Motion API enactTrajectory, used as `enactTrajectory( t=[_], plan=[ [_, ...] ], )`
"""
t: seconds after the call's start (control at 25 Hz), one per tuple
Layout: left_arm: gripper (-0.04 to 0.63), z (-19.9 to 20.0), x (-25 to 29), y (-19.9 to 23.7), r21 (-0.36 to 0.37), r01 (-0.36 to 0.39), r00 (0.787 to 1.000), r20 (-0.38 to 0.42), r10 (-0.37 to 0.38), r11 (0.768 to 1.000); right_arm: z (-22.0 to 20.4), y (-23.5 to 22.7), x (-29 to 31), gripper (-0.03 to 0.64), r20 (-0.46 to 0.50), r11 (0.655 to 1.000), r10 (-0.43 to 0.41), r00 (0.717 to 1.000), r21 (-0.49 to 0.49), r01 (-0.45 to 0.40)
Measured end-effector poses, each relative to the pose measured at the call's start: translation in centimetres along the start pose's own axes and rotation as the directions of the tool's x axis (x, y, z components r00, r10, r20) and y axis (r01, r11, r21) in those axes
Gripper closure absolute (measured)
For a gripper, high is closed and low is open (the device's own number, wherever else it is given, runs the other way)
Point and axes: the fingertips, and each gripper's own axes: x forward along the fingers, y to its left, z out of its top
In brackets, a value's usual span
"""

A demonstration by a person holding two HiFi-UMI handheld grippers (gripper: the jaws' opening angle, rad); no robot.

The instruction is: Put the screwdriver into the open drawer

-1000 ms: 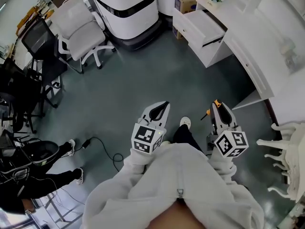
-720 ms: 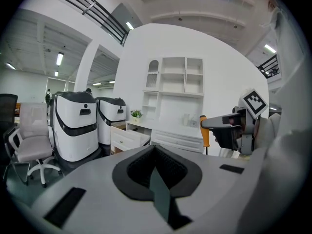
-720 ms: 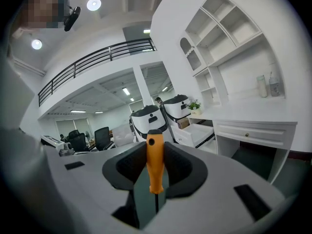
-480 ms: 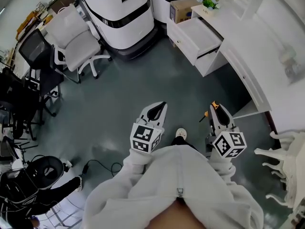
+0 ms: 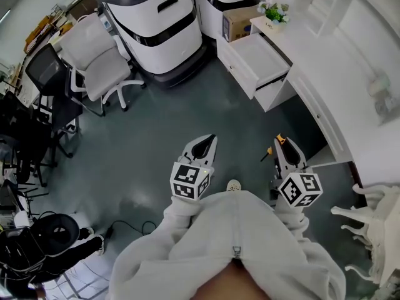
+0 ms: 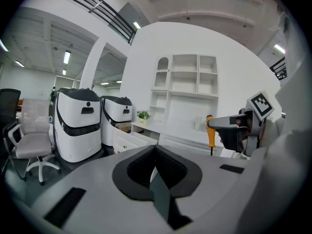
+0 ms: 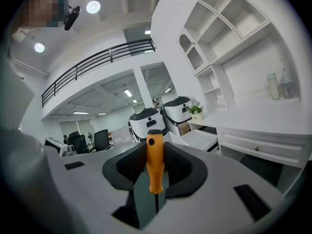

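In the right gripper view, an orange-handled screwdriver [image 7: 155,162] stands upright between the jaws of my right gripper [image 7: 155,177], which is shut on it. From the head view that gripper [image 5: 280,142] hangs over the grey floor with the screwdriver's orange handle [image 5: 279,139] at its tip. The open white drawer [image 5: 253,58] lies ahead, up and to the right, well apart from both grippers; the drawer [image 7: 201,139] also shows beyond the handle. My left gripper [image 5: 206,145] is beside the right one, shut and empty, pads together [image 6: 156,167].
Two big white-and-black machines [image 5: 156,24] stand left of the drawer, with a white office chair [image 5: 94,55] and black chairs [image 5: 44,67] farther left. A cardboard box [image 5: 240,19] and potted plant [image 5: 272,11] sit behind the drawer. A white counter [image 5: 340,67] runs along the right.
Both grippers have been carried forward across the floor together; the drawer and the machines have drawn nearer. The grip on the screwdriver is unchanged.
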Motion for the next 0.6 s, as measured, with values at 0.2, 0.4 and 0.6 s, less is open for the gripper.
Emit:
enactTrajectory(
  t=[0.2,0.4,0.6],
  plan=[
    [0.578,0.0,2.5,-0.2,-0.022,-0.003,1.0,-0.013,0.003,1.0,0.9,-1.8,1.3,0.489,0.0,1.0,0.013,1.0,-0.003,-0.013],
    [0.578,0.2,3.8,-0.6,-0.022,-0.029,1.0,-0.008,0.028,0.999,1.5,-2.9,1.8,0.489,-0.002,0.999,0.031,1.0,-0.015,-0.031],
    [0.578,-0.4,3.6,-1.0,-0.029,-0.051,0.999,-0.017,0.051,0.998,1.0,-3.2,1.8,0.489,-0.013,0.999,0.043,0.999,-0.01,-0.043]
  ],
)
